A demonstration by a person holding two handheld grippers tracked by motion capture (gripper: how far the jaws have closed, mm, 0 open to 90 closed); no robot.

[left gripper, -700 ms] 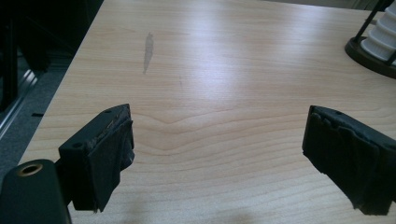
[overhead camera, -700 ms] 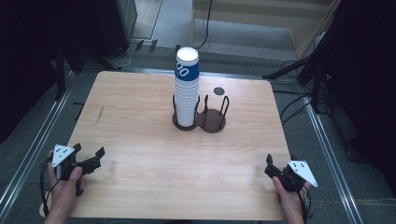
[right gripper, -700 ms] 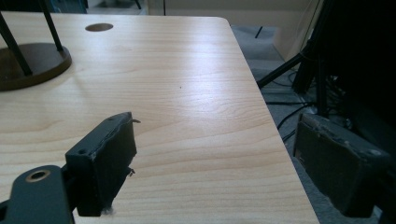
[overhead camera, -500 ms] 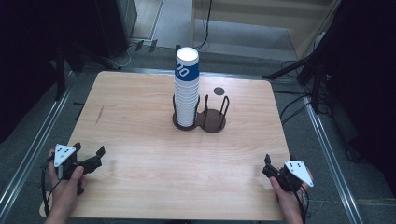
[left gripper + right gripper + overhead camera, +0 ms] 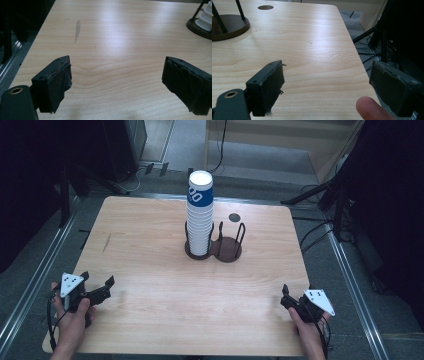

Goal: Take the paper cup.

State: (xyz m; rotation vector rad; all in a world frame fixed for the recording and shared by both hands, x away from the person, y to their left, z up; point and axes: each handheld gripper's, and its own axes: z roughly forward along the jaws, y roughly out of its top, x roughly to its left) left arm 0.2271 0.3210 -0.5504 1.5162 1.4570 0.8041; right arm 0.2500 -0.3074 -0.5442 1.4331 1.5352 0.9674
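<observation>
A: Progress check. We see the cup stack [image 5: 200,215] upright in the left ring of the holder [image 5: 214,247], upper centre of the high view. The right ring stands empty.

B: Agreed. The worktop [image 5: 150,265] is otherwise bare apart from a small hole [image 5: 234,217] just behind the holder. Nothing has left the stack, as far as we can judge.

A: Left gripper [image 5: 97,287] sits at lower left, fingers [image 5: 56,82] released, only bare wood between them. In its own view the holder's base and the lowest cups peek in at the upper right edge.

B: Right gripper [image 5: 286,295] at lower right, fingers [image 5: 265,85] likewise spread and grasping nothing. A fingertip of the person shows at the bottom of that view.

A: Both well apart from the stack.

B: So we log it as the start: no cup touched. Left to do, by our reading: reach in, take hold at the stack, likely move cups toward the empty ring.
</observation>
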